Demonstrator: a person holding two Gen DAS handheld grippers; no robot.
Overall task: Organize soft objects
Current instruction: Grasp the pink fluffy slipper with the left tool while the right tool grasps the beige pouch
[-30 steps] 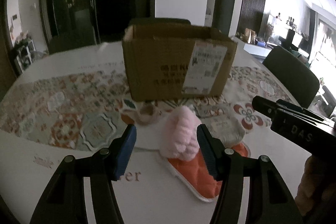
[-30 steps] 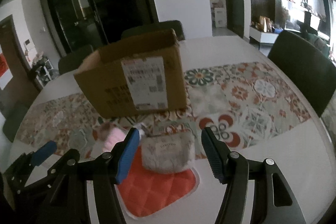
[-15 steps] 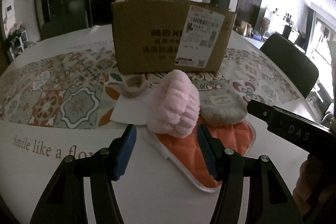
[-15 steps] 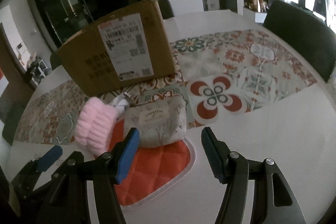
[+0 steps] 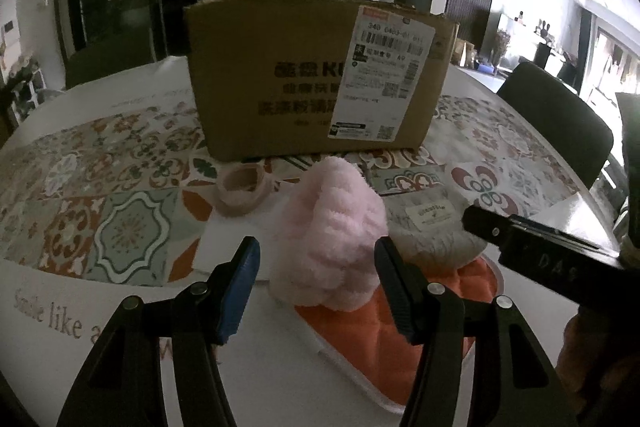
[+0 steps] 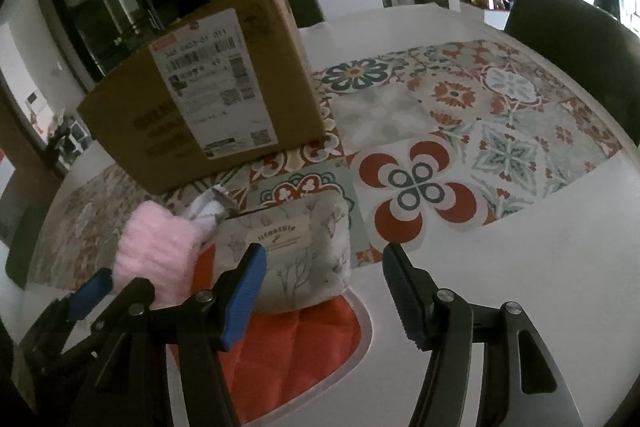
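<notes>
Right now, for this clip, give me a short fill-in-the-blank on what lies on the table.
1. The fluffy headband is coloured ____.
2. The pouch lies partly on an orange ____.
3. Behind the soft things stands a cardboard ____.
4. Both tongs, left and right, hold ____.

Missing: pink; mat; box; nothing

Fluffy pink headband (image 5: 328, 235), floral pouch (image 6: 296, 251), on orange mat (image 6: 296, 359)

White table (image 6: 540, 267) wears a patterned tile runner (image 6: 460, 115). Cardboard box (image 5: 304, 79) stands on it; tape roll (image 5: 240, 189) just beside; orange quilted mat (image 6: 296, 343) lies nearer, on white.
</notes>
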